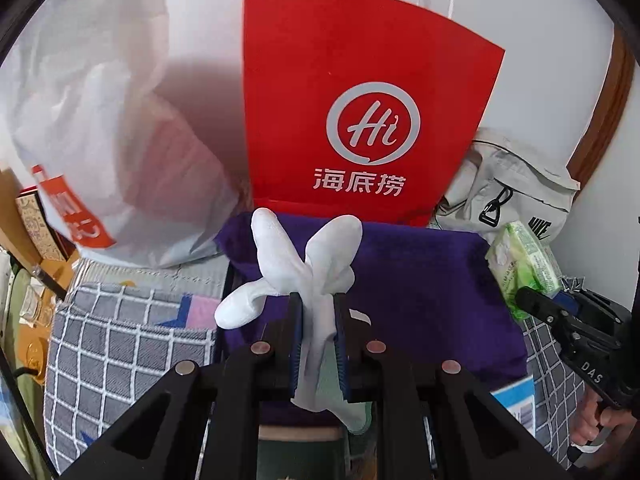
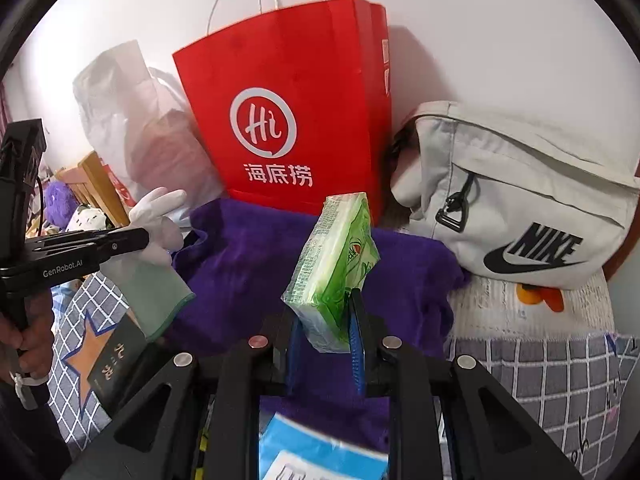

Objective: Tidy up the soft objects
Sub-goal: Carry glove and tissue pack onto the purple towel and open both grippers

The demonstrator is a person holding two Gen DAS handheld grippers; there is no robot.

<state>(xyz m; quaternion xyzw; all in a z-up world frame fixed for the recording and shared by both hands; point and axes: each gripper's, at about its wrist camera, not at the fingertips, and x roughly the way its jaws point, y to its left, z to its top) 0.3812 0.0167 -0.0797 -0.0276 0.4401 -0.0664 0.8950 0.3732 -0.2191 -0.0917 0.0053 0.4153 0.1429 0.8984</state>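
My left gripper point(image 1: 318, 304) is shut on a white glove point(image 1: 292, 264), held above a purple towel point(image 1: 420, 280); the glove's fingers fan out upward. It also shows in the right wrist view point(image 2: 156, 224), with the left gripper point(image 2: 120, 242) at the left. My right gripper point(image 2: 324, 312) is shut on a green tissue pack point(image 2: 336, 264), held tilted above the purple towel point(image 2: 248, 264). The pack shows in the left wrist view point(image 1: 524, 264) at the right, with the right gripper point(image 1: 532, 304) below it.
A red paper bag point(image 1: 360, 100) stands behind the towel against the wall. A white plastic bag point(image 1: 100, 120) is to its left, a grey Nike bag point(image 2: 520, 200) to its right. Checked grey bedding point(image 1: 120, 344) lies below. A blue packet point(image 2: 320, 452) lies near me.
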